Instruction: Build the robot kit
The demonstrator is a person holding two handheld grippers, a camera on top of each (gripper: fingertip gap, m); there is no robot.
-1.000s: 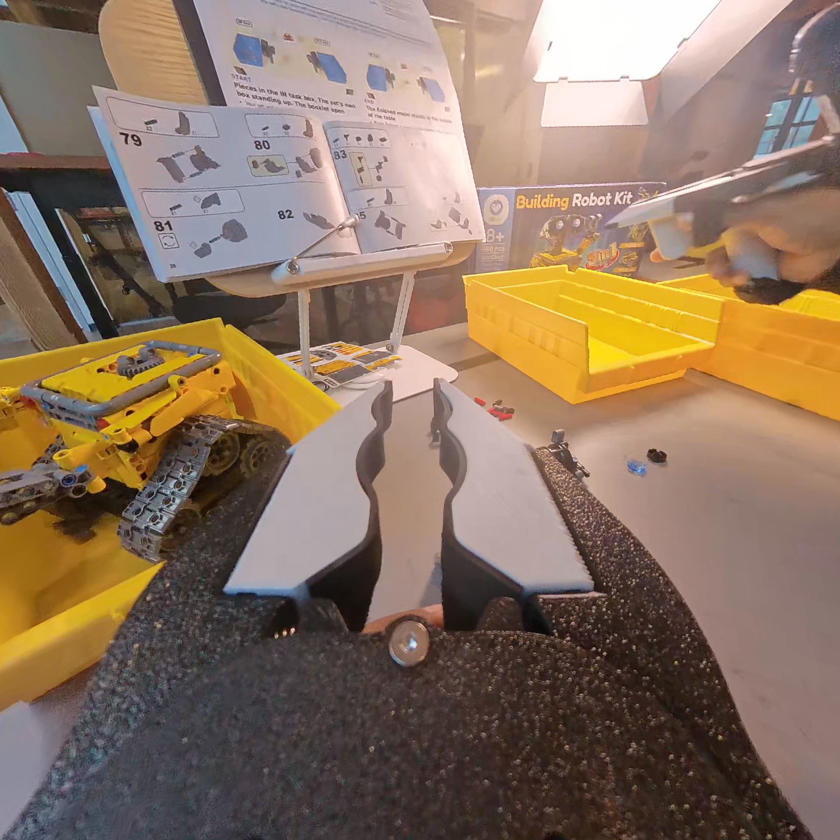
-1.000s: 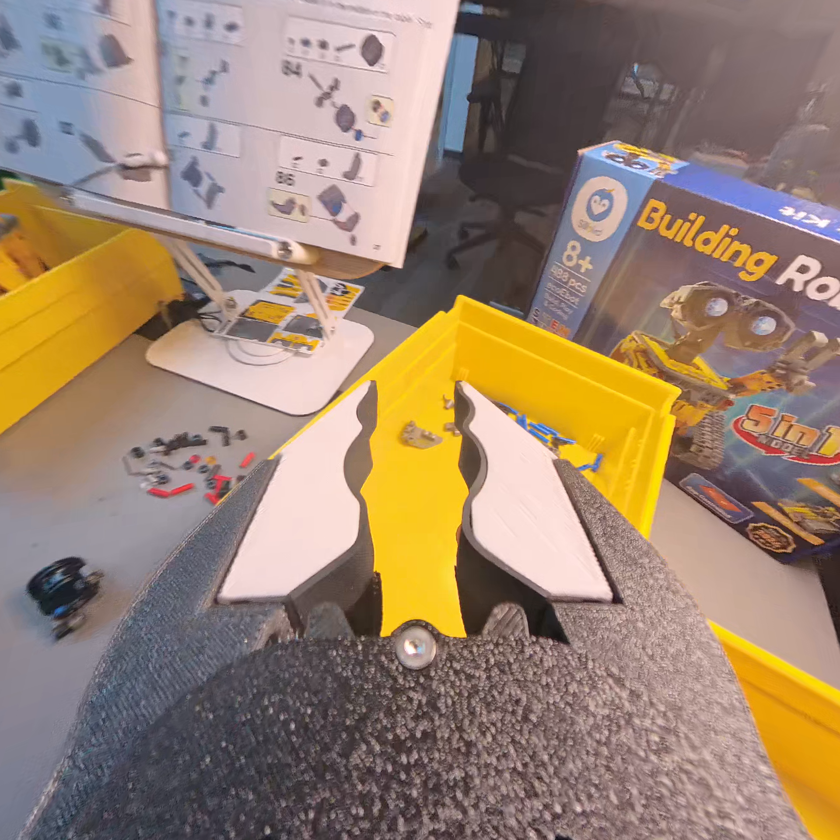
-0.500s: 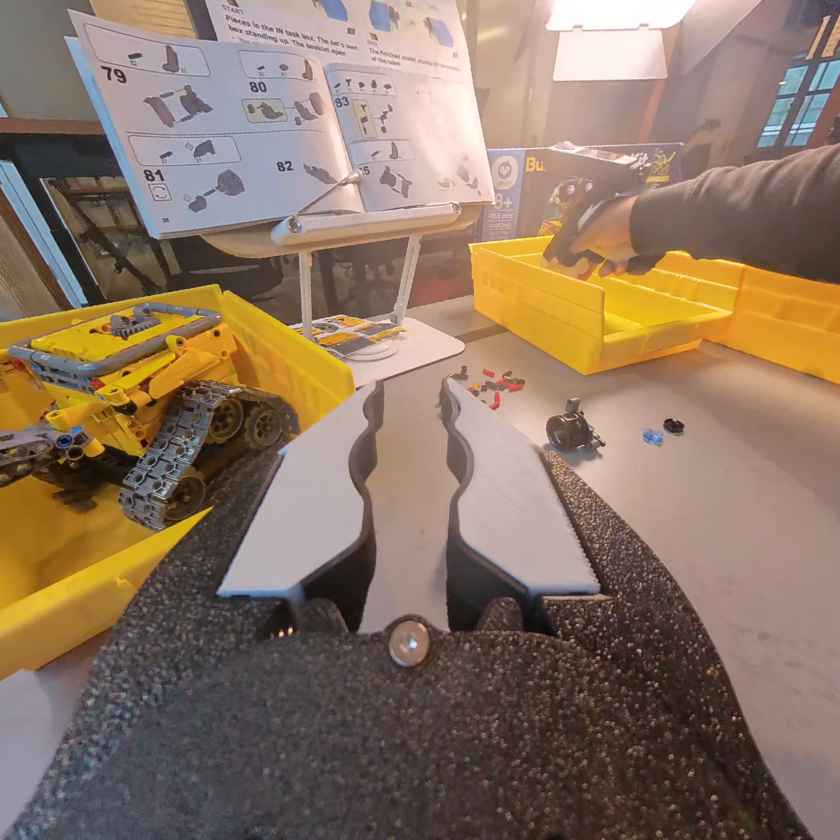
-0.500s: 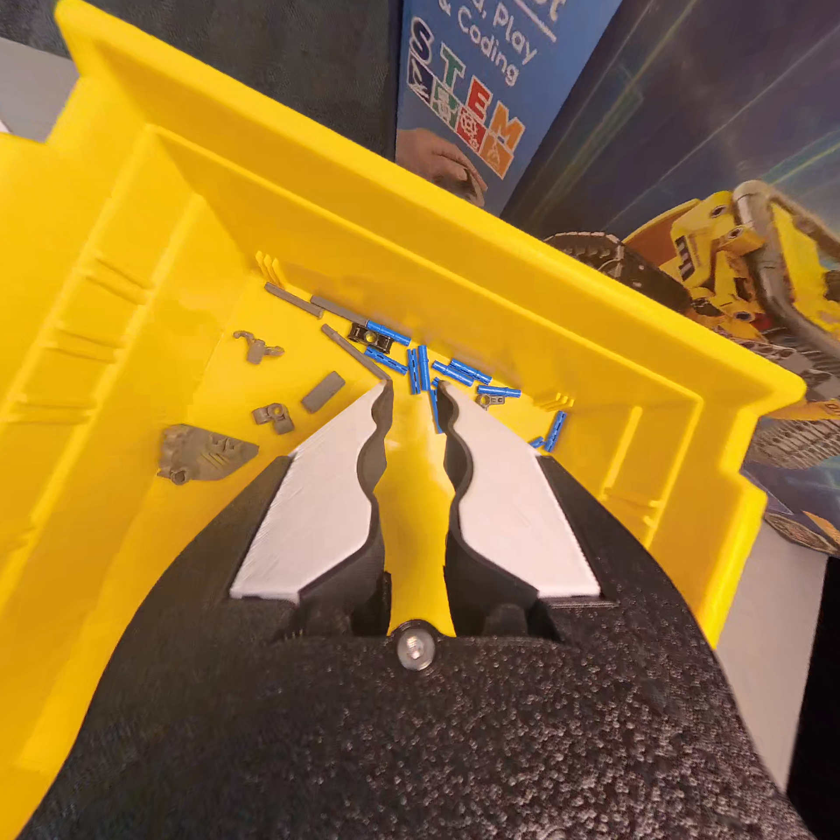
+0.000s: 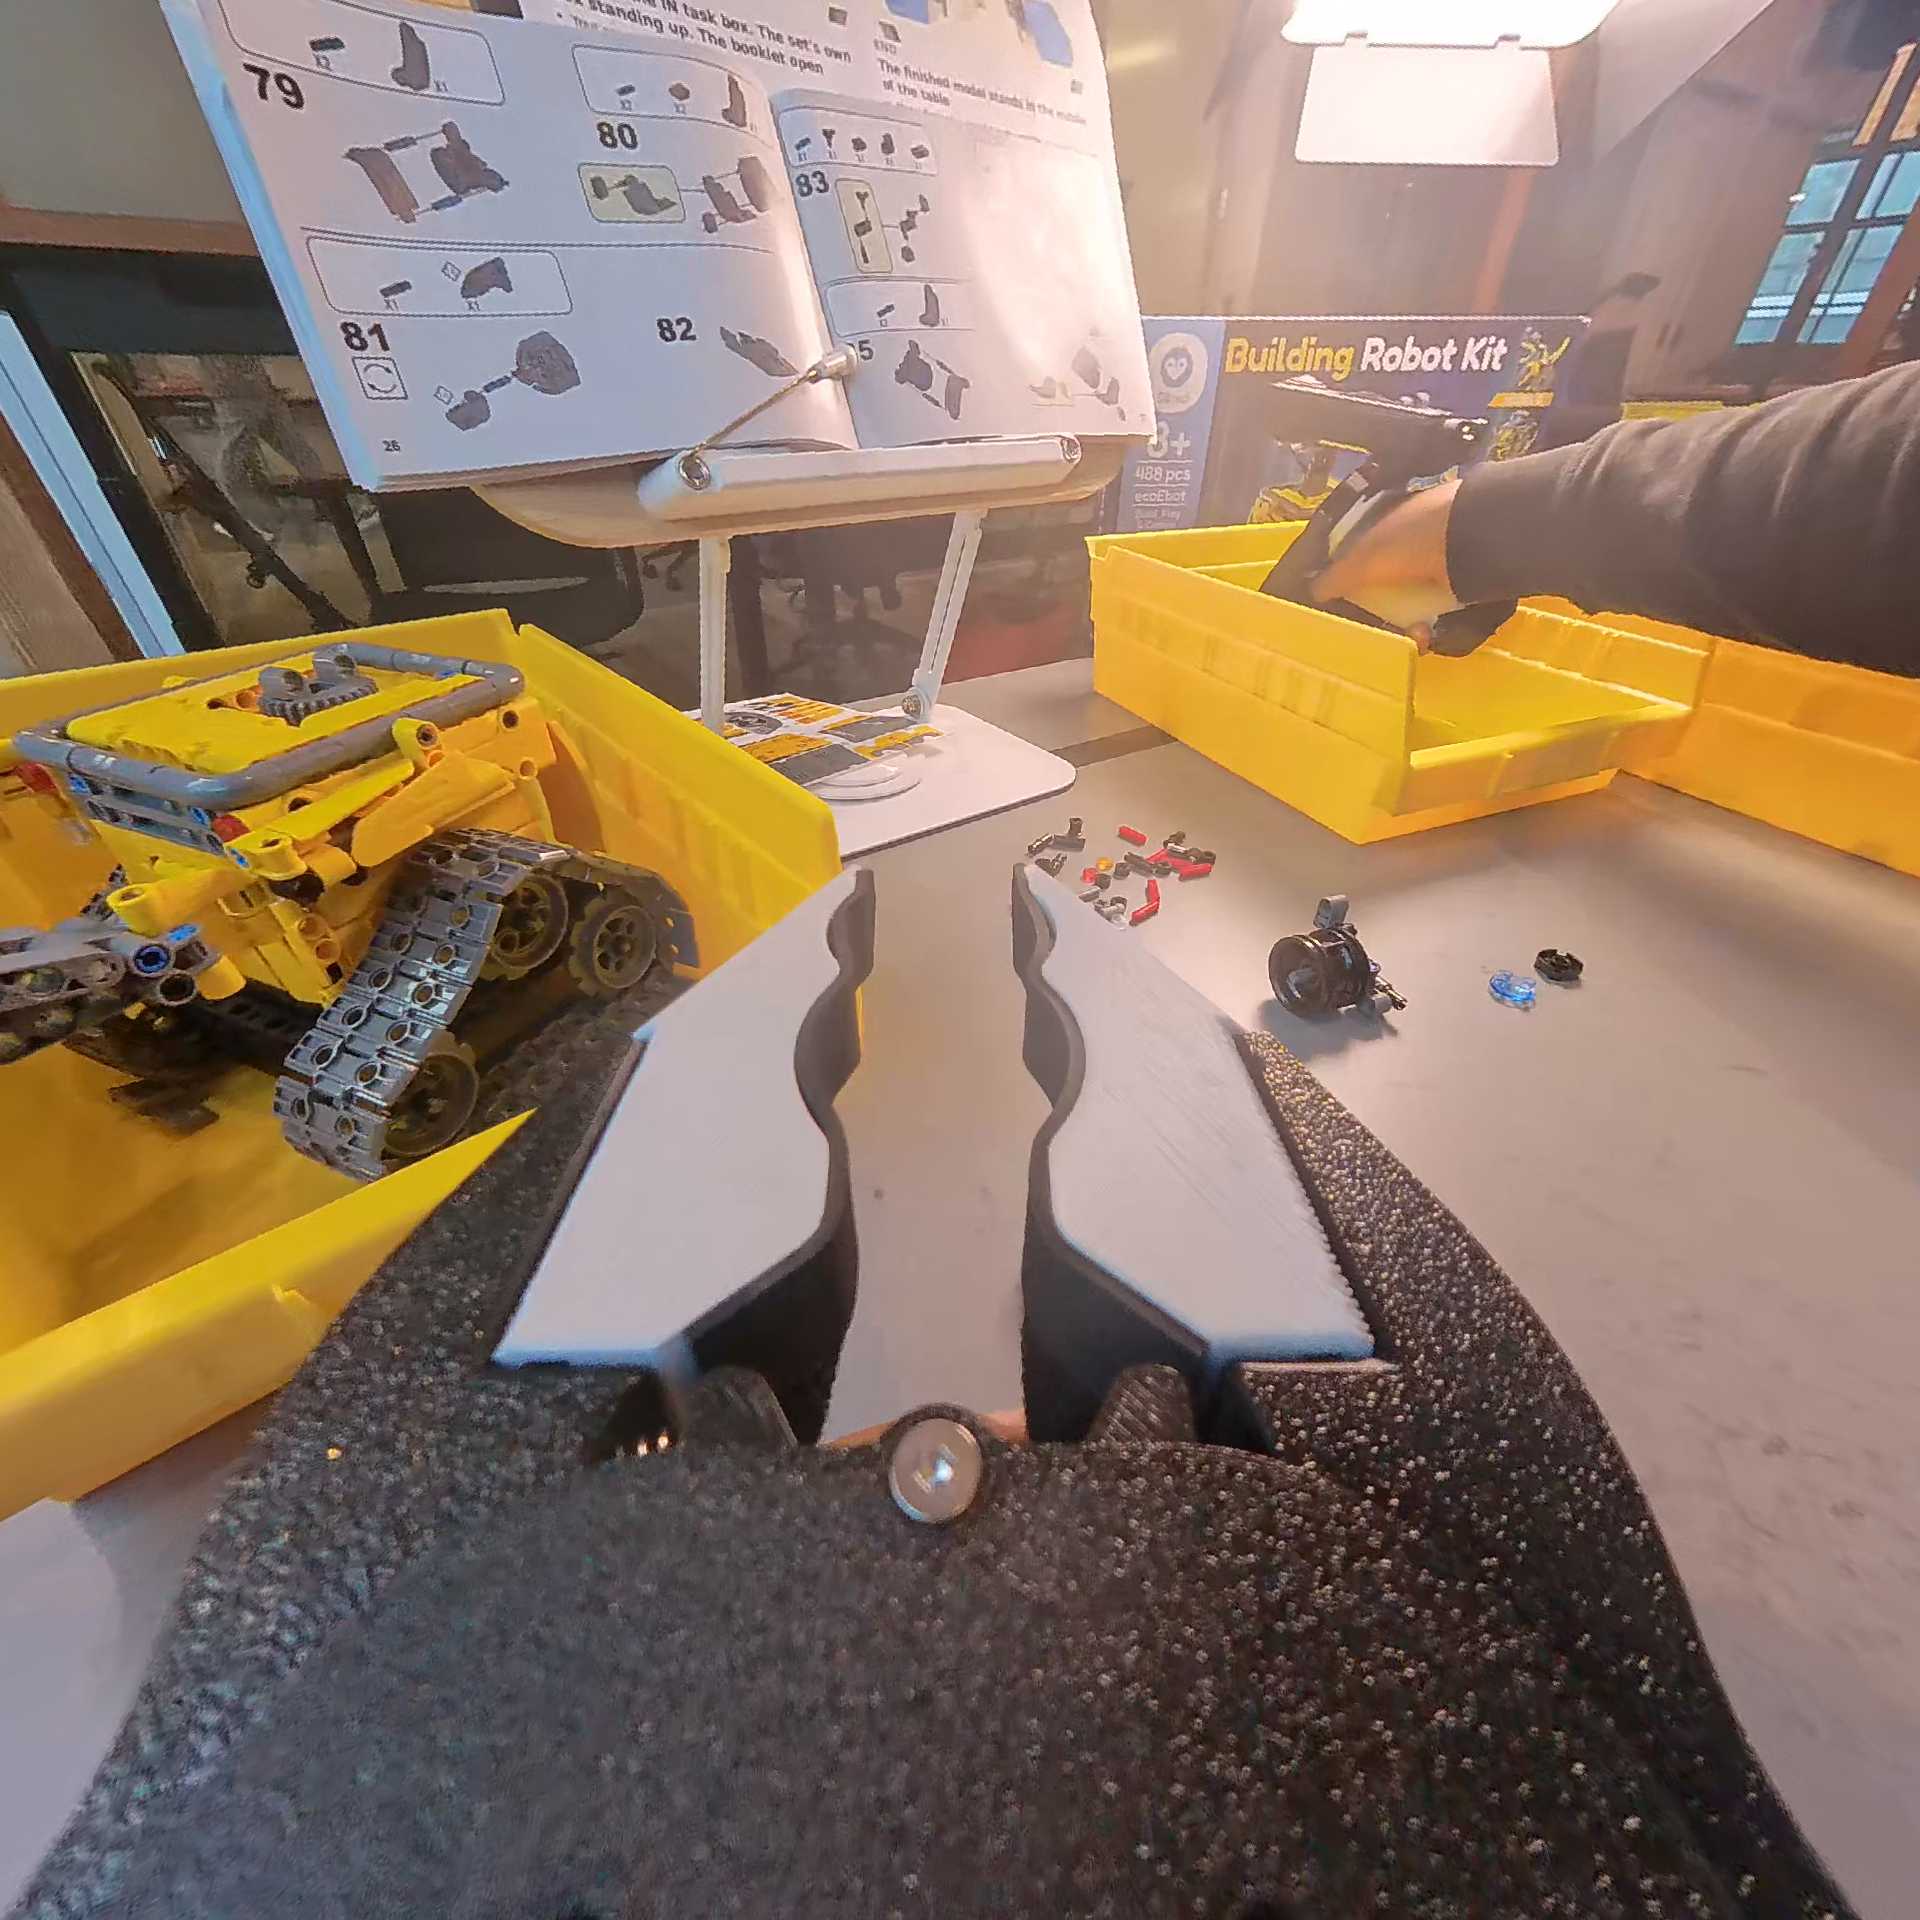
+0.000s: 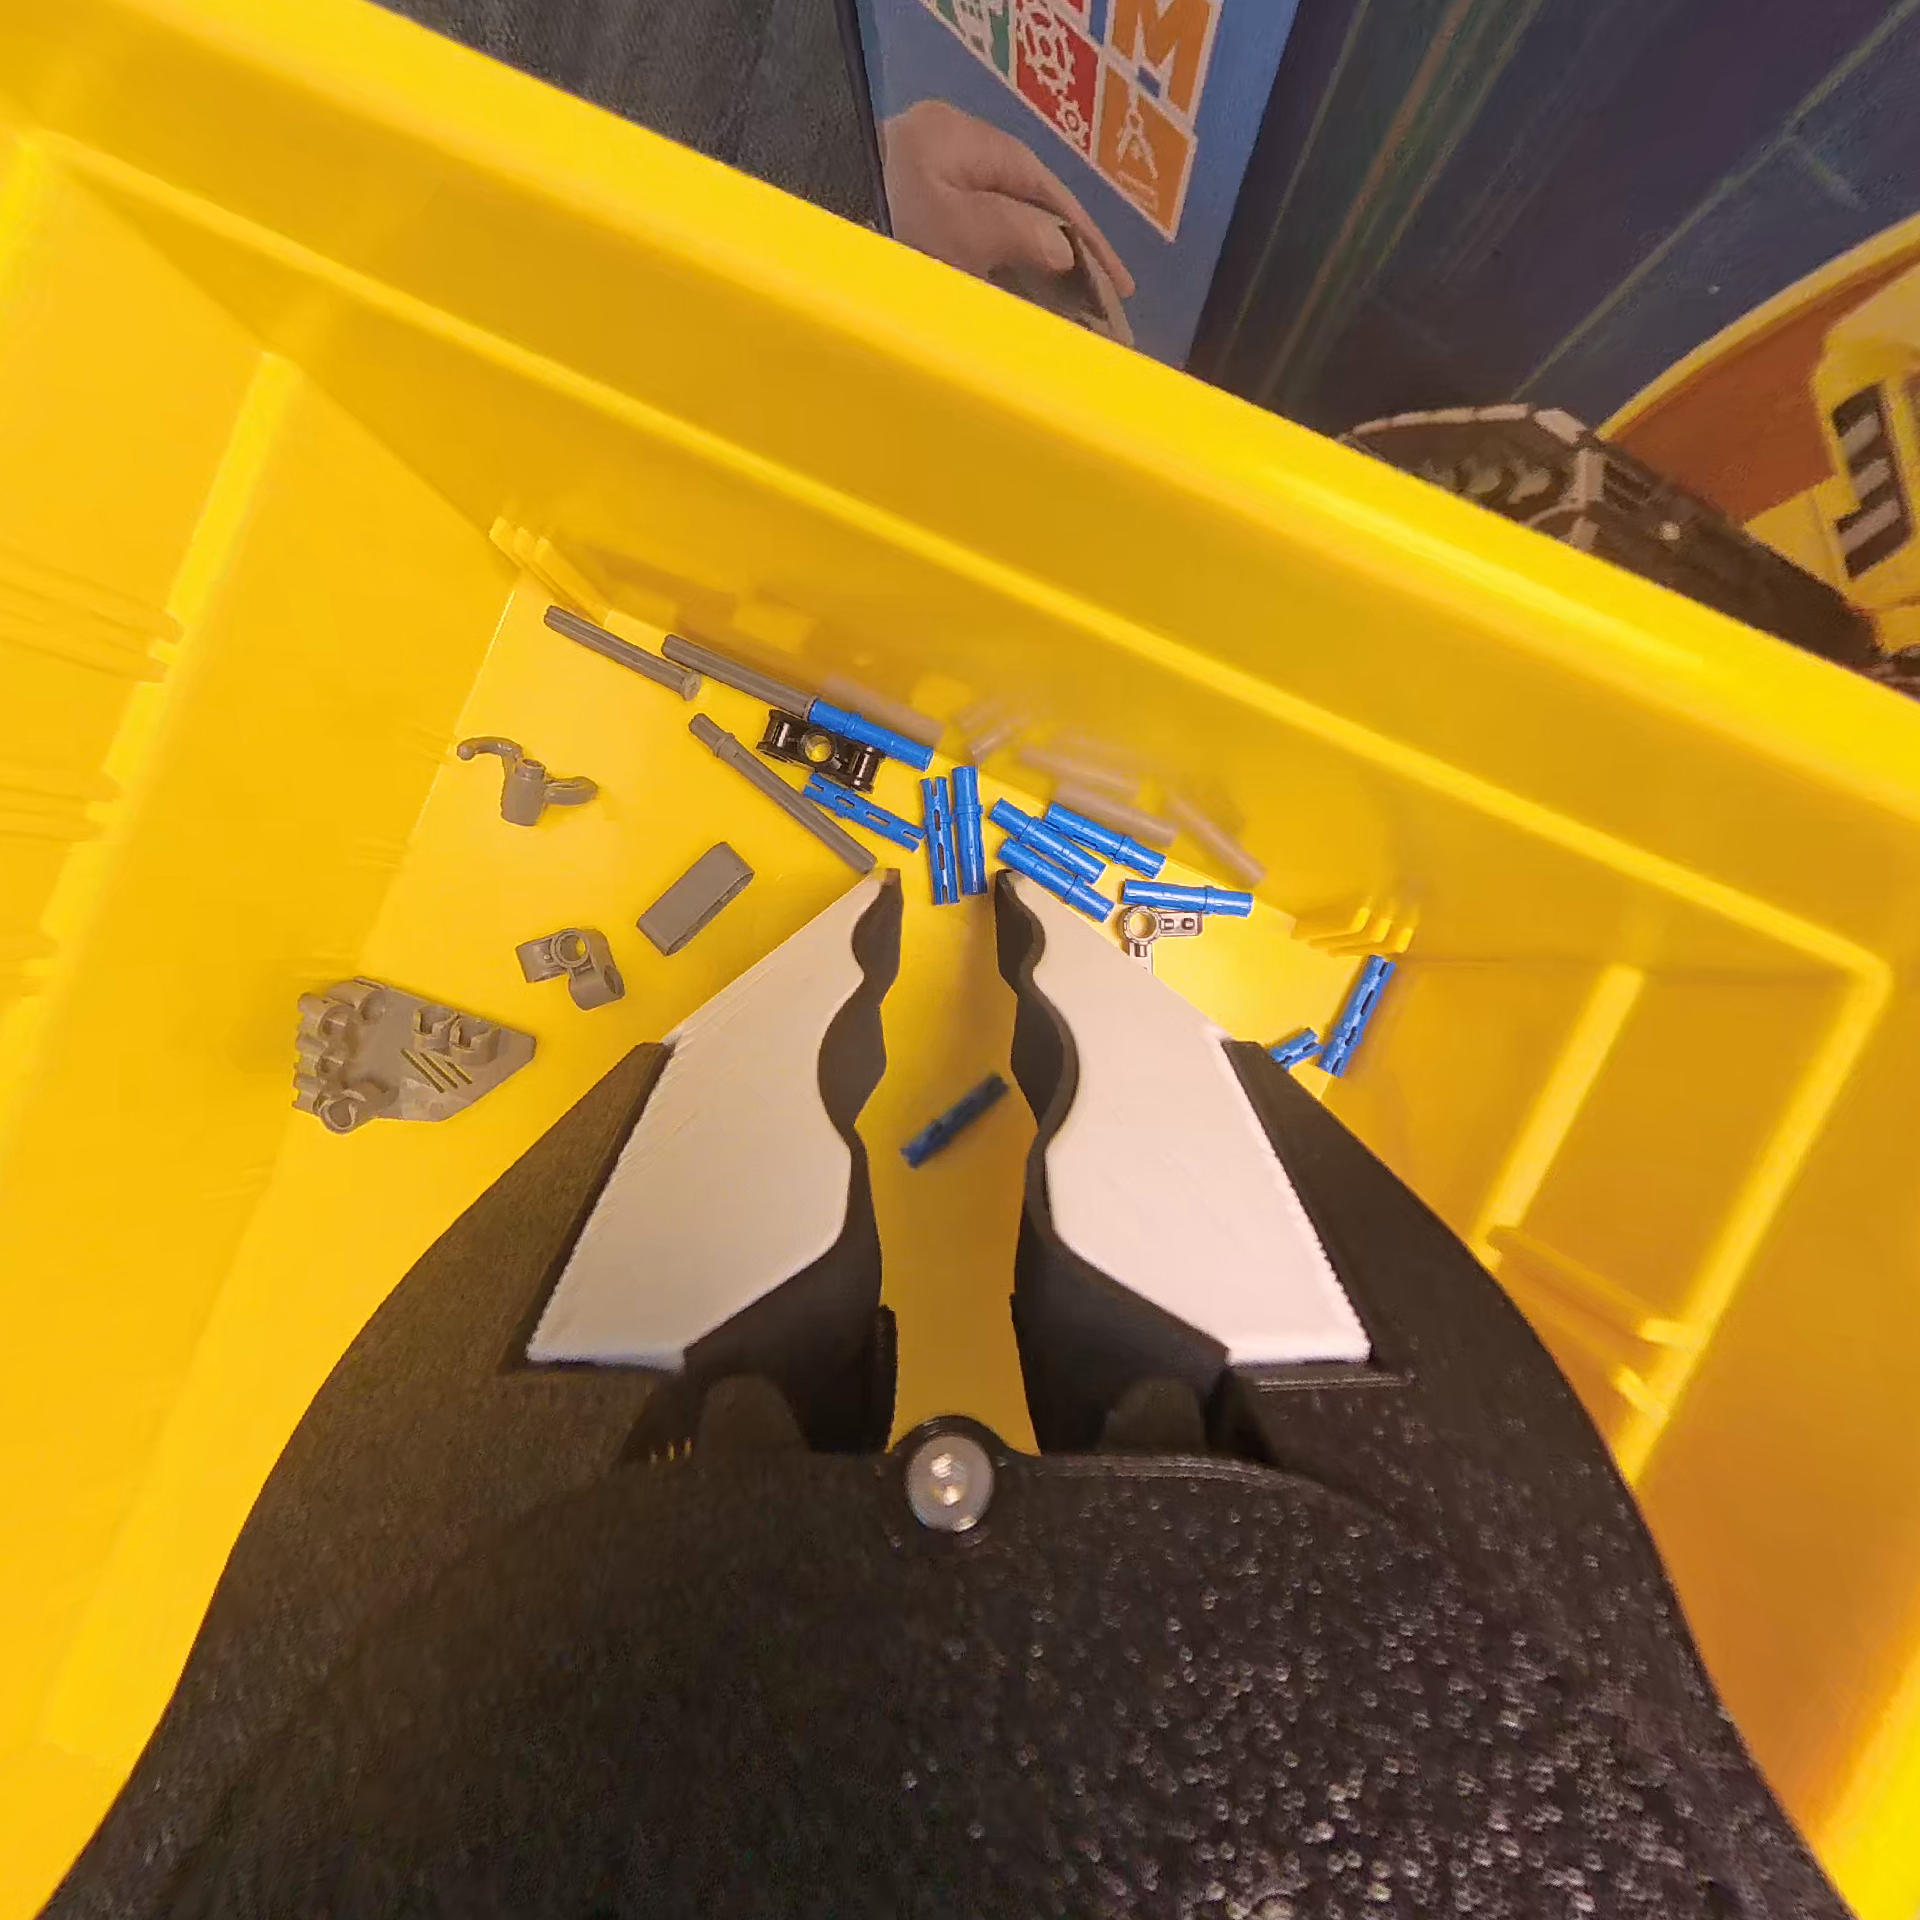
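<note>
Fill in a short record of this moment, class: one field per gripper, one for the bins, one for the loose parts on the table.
left gripper: open, empty, above the grey table
right gripper: open, empty, inside a yellow bin, tips near blue pins
left bin: holds a yellow tracked model
bin contents: blue pins, grey rods, grey flat piece
table parts: small red and black pieces, black wheel

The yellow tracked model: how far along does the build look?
Done: the tracked model looks largely assembled in a yellow bin. In hand: nothing; the right gripper, open, hovers over blue pins in a second bin, the left gripper open over the table. Left: loose parts and a black wheel piece lie there.
</note>
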